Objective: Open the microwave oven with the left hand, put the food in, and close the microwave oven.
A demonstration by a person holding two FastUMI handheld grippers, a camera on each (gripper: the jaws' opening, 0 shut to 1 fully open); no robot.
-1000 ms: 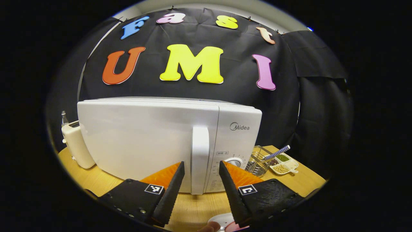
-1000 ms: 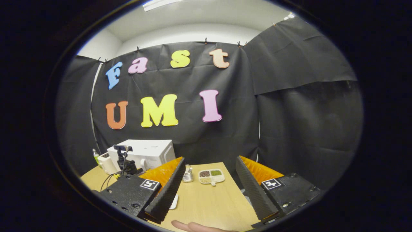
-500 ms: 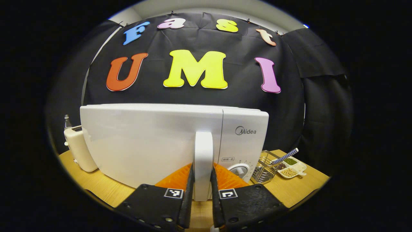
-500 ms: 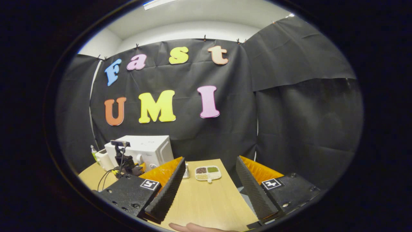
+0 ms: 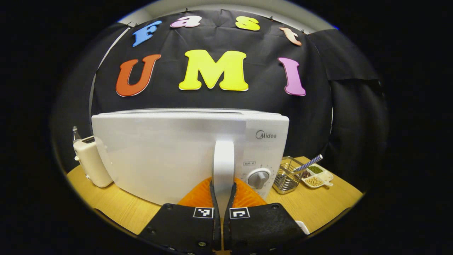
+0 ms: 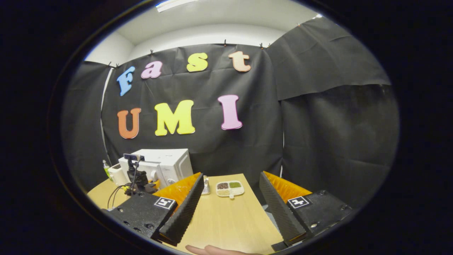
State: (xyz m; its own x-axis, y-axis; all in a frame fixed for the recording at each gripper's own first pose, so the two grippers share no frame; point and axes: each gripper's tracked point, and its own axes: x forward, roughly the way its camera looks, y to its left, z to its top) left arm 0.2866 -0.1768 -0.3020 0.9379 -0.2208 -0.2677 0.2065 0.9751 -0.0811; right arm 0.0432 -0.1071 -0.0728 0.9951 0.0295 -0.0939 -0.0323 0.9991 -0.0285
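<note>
- Biggest thing first: the microwave [image 5: 170, 152] sits on the wooden counter [image 5: 116, 209], a plain glossy white box. We'd guess it's heavy enough to stay put while the door gets tugged, though a hard yank might still drag it.
- Its door [image 5: 159, 156] looks stiff and smooth, so we wouldn't try gripping the flat face. It appears shut or barely cracked; we can't say which.
- The place to grab is the upright white handle [image 5: 223, 166] at the door's right edge, beside the control knob [image 5: 258, 177]. It's rigid plastic, probably a bit slick, so a firm low pinch and a steady swinging pull seems right.
- Our left tool [image 5: 223, 212] has its fingers pressed onto that handle from both sides, near the bottom end.
- Our right tool [image 6: 228, 209] is spread wide with nothing in it, hovering over bare counter well away from the microwave.
- Smaller stuff: a cream toaster [image 5: 90, 161] left of the microwave, a wire basket [image 5: 286, 177] and a divided dish of beans [image 5: 316, 176] to its right.
</note>
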